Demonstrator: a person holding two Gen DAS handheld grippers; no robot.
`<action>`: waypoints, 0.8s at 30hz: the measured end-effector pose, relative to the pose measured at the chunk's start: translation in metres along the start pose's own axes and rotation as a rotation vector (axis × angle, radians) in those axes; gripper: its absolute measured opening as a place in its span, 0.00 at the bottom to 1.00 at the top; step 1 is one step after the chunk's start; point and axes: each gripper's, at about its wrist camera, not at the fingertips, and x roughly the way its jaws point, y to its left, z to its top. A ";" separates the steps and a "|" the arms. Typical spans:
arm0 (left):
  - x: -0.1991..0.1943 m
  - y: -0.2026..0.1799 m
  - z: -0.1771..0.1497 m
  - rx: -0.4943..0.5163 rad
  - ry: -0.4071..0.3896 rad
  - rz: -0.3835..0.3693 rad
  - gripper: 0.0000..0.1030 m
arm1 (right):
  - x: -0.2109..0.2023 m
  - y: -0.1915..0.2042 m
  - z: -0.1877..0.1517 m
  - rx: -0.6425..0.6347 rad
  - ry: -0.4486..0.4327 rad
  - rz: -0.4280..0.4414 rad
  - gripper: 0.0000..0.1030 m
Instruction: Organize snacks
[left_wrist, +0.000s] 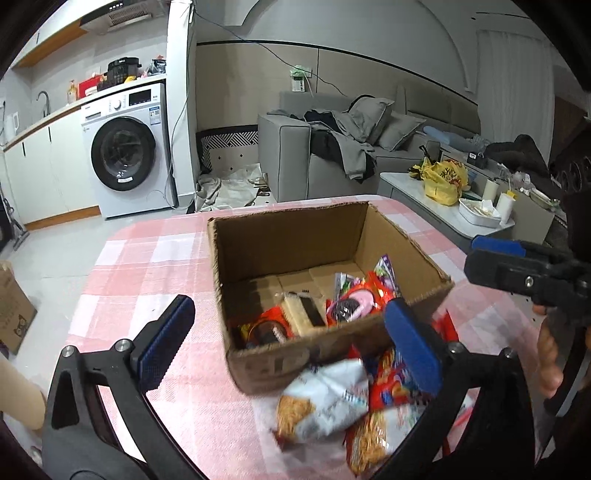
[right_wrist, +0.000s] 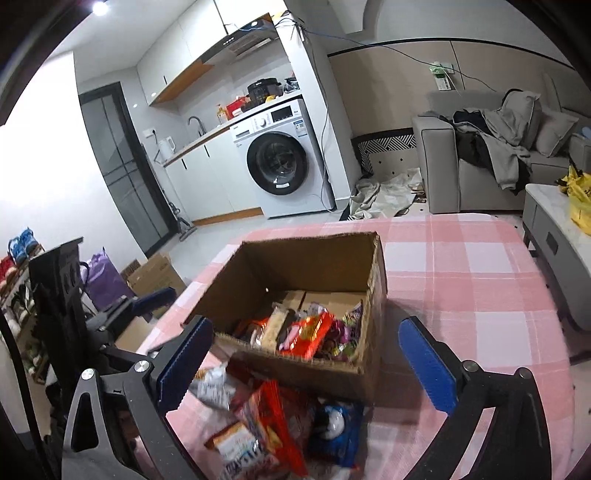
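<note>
White washing machine (right_wrist: 282, 162) under counter; grey sofa (right_wrist: 480, 155); pale tiled floor (right_wrist: 221, 240).

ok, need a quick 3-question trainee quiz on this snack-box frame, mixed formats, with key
1. True or false: the cardboard box already holds some snack packets.
2. Multiple choice: the loose snack pile lies (A) on the box's far side, (B) on the pink checked tablecloth against the box's near wall, (C) on the floor.
3. Fill in: the left gripper and the right gripper are both ____ and hold nothing.

Key: 1 true; 2 B; 3 open
</note>
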 end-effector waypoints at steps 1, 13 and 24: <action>-0.007 0.000 -0.003 0.002 0.000 0.004 0.99 | -0.003 0.001 -0.003 -0.008 0.005 -0.007 1.00; -0.066 0.006 -0.040 0.015 0.012 0.045 0.99 | -0.026 0.013 -0.041 -0.052 0.039 -0.022 1.00; -0.072 0.011 -0.065 0.004 0.049 0.058 0.99 | -0.023 0.004 -0.078 -0.044 0.107 -0.077 1.00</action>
